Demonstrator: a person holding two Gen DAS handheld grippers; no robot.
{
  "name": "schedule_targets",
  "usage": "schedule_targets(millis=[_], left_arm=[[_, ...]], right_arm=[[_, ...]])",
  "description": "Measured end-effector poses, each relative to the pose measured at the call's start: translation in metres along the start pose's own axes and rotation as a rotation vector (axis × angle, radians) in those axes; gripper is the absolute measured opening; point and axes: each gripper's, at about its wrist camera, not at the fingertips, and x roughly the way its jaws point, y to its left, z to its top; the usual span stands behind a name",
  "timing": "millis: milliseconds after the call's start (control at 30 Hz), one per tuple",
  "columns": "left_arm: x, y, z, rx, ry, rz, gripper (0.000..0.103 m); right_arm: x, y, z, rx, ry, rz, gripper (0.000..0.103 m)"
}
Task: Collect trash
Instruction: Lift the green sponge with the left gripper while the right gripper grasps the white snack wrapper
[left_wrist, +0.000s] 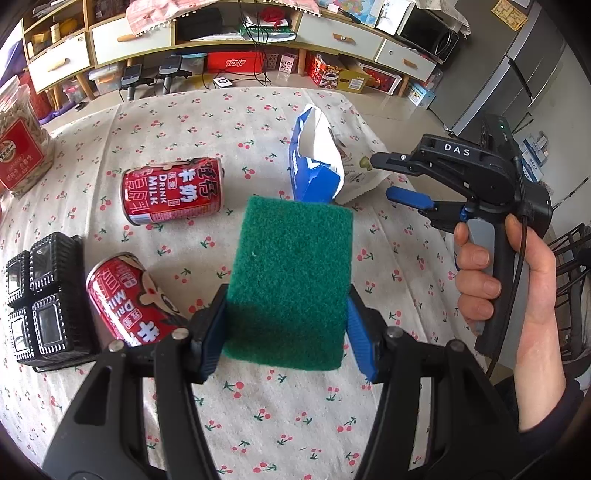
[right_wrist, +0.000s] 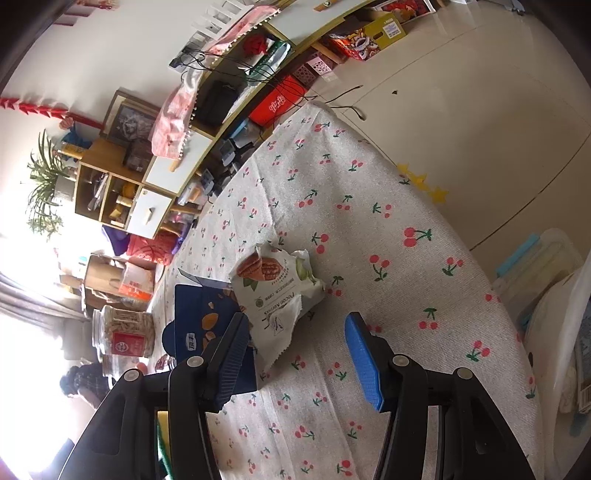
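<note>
A green sponge (left_wrist: 291, 284) is pinched by the left gripper (left_wrist: 286, 332); the right gripper (right_wrist: 299, 358) is spread, empty. Cans (left_wrist: 171, 195), wrappers (right_wrist: 279, 288) remain uncollected on the tabletop (left_wrist: 258, 406).

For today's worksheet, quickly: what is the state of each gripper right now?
Left gripper: shut on the green scouring pad.
Right gripper: open, holding nothing; only the cherry tablecloth shows between its fingers.

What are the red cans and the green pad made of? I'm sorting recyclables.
Red cans: probably thin metal, glossy printed wrap, silvery rim visible. Green pad: fibrous scouring material, matte and fuzzy, likely synthetic; held in the left tongs.
</note>
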Motion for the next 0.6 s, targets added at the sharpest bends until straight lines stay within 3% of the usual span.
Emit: schedule_targets(millis=[133,267,600], left_arm=[[0.001,0.000,0.001,-0.001,0.003,-0.001,0.060],[0.000,0.000,0.000,0.000,0.001,0.000,0.060],[-0.003,-0.005,-0.001,0.010,-0.012,-0.003,0.060]], right_arm=[[0.006,0.006,-0.001,-0.014,-0.006,0.008,0.051],[0.013,0.005,-0.004,-0.024,-0.020,-0.045,0.014],[-0.014,0.026,-0.009,-0.110,-0.079,-0.041,0.009]])
